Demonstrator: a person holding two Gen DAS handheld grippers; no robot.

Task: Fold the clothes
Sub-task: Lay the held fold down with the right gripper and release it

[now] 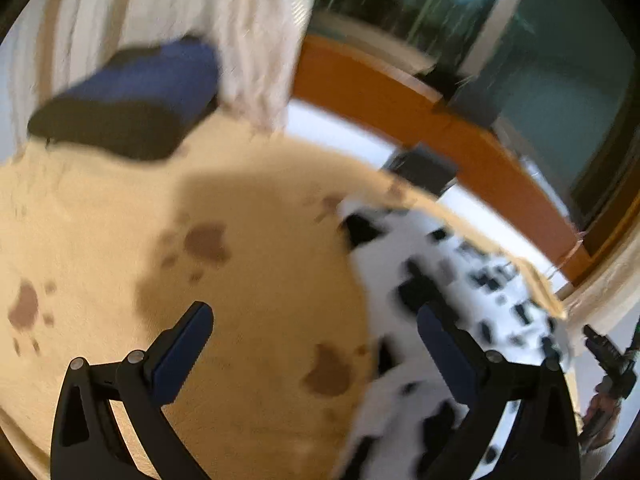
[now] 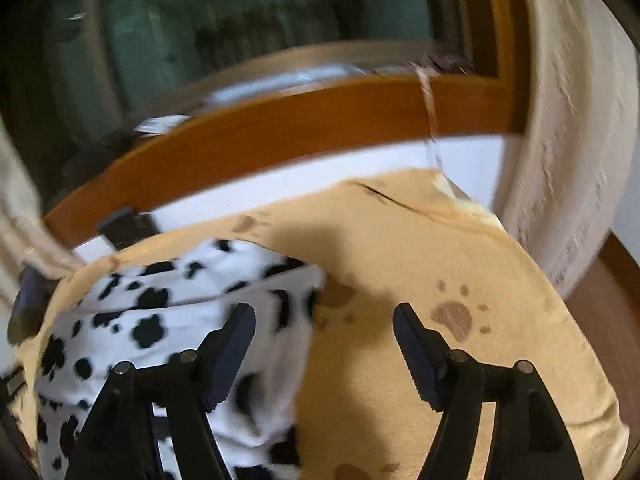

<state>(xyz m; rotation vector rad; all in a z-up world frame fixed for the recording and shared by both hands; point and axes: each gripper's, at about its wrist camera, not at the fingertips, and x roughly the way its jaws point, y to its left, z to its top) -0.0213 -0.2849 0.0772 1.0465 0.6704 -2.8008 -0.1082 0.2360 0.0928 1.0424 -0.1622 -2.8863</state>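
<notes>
Your right tongs (image 2: 324, 320) stand apart with nothing between the pads, hanging over the right edge of the black-and-white spotted garment (image 2: 180, 320). It lies bunched on the tan paw-print blanket (image 2: 460, 248), which seems to cover a bed with an orange wooden frame (image 2: 320, 116), though the blur makes that hard to confirm. Your left tongs (image 1: 316, 332) are also spread wide and empty, hovering over bare blanket with the spotted garment (image 1: 420, 280) under the right-hand finger. A folded dark blue piece (image 1: 132, 96) sits apart at the far side.

The main risk is pinching the blanket along with the garment: both are soft, and the edge sits flush on the pile. Closing too deep could also catch several layers of the bunch, so the fold would drag crooked. Both views are smeared, so you may misjudge where the hem actually ends.
</notes>
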